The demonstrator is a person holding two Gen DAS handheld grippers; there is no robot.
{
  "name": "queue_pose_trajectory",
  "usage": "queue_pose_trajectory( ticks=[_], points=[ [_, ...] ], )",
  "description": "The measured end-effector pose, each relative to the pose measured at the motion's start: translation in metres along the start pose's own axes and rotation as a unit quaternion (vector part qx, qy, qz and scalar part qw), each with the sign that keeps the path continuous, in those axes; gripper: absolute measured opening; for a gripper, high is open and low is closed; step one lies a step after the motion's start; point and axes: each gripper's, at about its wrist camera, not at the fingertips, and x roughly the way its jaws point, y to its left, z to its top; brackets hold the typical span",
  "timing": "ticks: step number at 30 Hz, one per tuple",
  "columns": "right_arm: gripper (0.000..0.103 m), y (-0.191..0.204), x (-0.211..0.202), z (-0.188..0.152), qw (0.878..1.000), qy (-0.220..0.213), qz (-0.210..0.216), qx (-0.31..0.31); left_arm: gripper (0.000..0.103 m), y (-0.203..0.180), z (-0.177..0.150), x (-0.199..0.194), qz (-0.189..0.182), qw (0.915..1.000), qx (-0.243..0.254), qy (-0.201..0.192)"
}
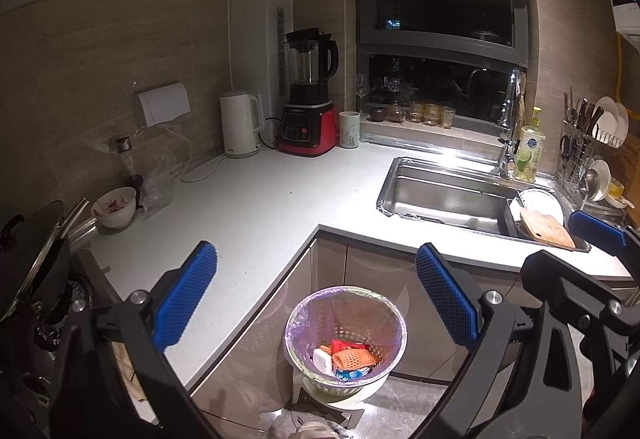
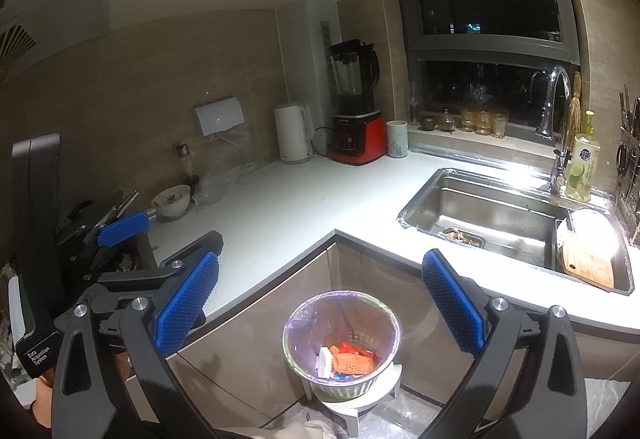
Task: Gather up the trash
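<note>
A round bin [image 1: 345, 339] lined with a pale purple bag stands on a small white stool on the floor below the counter corner. It holds trash [image 1: 348, 357]: orange netting, a red wrapper, a white piece. It also shows in the right wrist view [image 2: 342, 343], with the trash [image 2: 347, 359] inside. My left gripper [image 1: 316, 303] is open and empty, held above the bin. My right gripper [image 2: 320, 305] is open and empty, also above the bin. The right gripper shows at the left wrist view's right edge [image 1: 598, 235]; the left gripper shows at the left in the right wrist view [image 2: 122, 229].
An L-shaped white counter [image 1: 256, 207] carries a white kettle [image 1: 240, 125], a red blender [image 1: 308, 95], a cup [image 1: 349, 129], a bowl [image 1: 116, 207] and a clear plastic bag [image 1: 160, 175]. A steel sink [image 1: 448, 195] with a cutting board [image 1: 546, 227] is at right. A pan [image 1: 28, 259] is at left.
</note>
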Motion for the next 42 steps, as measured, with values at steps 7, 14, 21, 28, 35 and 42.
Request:
queue_pose_trajectory(
  ticks=[7, 14, 21, 28, 35, 42],
  points=[
    [0.101, 0.003, 0.002, -0.001, 1.000, 0.003, -0.006, 0.000, 0.095, 0.003, 0.000, 0.003, -0.005, 0.9999, -0.004, 0.008],
    [0.101, 0.009, 0.002, -0.002, 1.000, 0.004, -0.015, -0.005, 0.095, 0.005, 0.000, 0.004, -0.002, 1.0000, -0.002, 0.007],
    [0.101, 0.011, 0.001, -0.002, 1.000, 0.004, -0.016, -0.006, 0.095, 0.006, -0.001, 0.003, -0.001, 1.0000, -0.002, 0.006],
    [0.101, 0.011, 0.002, -0.002, 1.000, 0.005, -0.018, -0.007, 0.095, 0.008, -0.003, 0.004, -0.002, 1.0000, -0.002, 0.008],
    [0.101, 0.012, 0.002, -0.004, 1.000, 0.008, -0.019, -0.004, 0.095, 0.007, -0.005, 0.005, -0.004, 0.9999, -0.001, 0.012],
    [0.101, 0.010, 0.003, -0.005, 1.000, 0.010, -0.020, 0.000, 0.095, 0.005, -0.006, 0.007, -0.005, 0.9999, -0.002, 0.013]
  ],
)
